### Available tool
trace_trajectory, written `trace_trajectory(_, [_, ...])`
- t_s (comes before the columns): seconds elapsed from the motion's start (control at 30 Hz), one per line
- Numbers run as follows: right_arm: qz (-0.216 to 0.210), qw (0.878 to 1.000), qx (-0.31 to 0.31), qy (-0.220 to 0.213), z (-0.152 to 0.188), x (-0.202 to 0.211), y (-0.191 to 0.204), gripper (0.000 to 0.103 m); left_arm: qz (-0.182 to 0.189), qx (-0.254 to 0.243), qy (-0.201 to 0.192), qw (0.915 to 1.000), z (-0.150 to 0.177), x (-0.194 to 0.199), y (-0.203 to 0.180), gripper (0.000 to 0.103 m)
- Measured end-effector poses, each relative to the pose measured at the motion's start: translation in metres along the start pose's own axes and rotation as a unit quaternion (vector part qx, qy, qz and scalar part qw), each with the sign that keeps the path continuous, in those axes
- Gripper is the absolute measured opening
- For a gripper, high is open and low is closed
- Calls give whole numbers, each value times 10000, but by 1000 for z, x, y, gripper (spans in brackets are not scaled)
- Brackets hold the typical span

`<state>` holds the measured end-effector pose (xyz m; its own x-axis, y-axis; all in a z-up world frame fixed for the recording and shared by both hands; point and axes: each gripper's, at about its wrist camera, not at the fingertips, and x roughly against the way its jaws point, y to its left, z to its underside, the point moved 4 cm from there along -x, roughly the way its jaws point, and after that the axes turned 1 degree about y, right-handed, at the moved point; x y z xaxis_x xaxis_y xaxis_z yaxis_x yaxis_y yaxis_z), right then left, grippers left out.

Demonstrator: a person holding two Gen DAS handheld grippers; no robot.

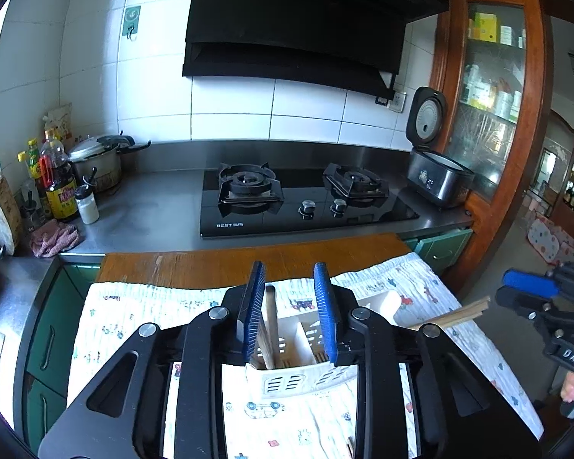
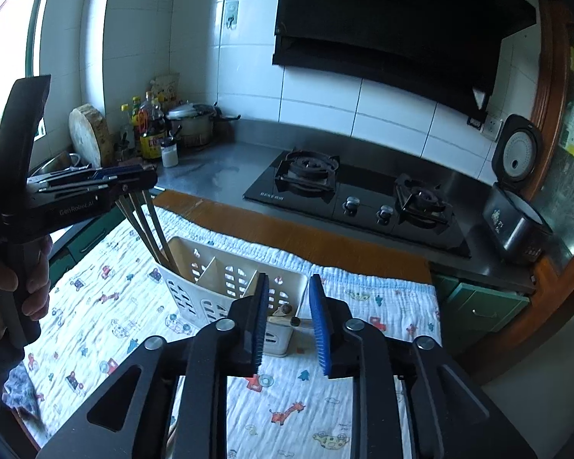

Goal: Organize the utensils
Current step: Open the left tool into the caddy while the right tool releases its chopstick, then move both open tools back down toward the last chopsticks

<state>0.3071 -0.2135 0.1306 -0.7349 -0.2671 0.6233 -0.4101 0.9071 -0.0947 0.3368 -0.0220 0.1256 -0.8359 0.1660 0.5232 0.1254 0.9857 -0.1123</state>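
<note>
The white caddy (image 2: 225,287) stands on the patterned cloth (image 2: 95,306) that covers the wooden worktop (image 2: 287,235), in front of the stove (image 2: 356,199). It has three compartments. Chopsticks (image 2: 149,229) lean in its left end compartment, tilted up to the left gripper (image 1: 289,308), whose jaws stand a little apart; one stick (image 1: 270,325) rises between the blue pads (image 1: 253,313) (whether it touches the left pad, I cannot tell). The right gripper (image 2: 289,319) hovers over the right end compartment, its jaws also slightly parted and holding nothing; below the gap lie utensil ends (image 2: 285,311). A hand (image 2: 26,275) grips the left tool's handle.
</note>
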Motion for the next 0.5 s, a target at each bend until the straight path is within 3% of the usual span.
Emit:
trace_trajectory(0.1, [-11,9999,-18,-162,3,17,-1,31,-2,-45,-91,9999,-1,14,-4,31])
trace_trajectory(0.17, [-10,9997,-26,-254,9,29,1,33,-28,-30,-181,9998,1,27,-4,39])
trace_trajectory(0.23, [-63,9995,-79,-295,18,37,3,34,-55,-12,-194,9998,6,40,-4,40])
trace_trajectory(0.5, [-362,9991,-167,-144,87,52,40,35,-115,48,-202,9997,57,91,-1,48])
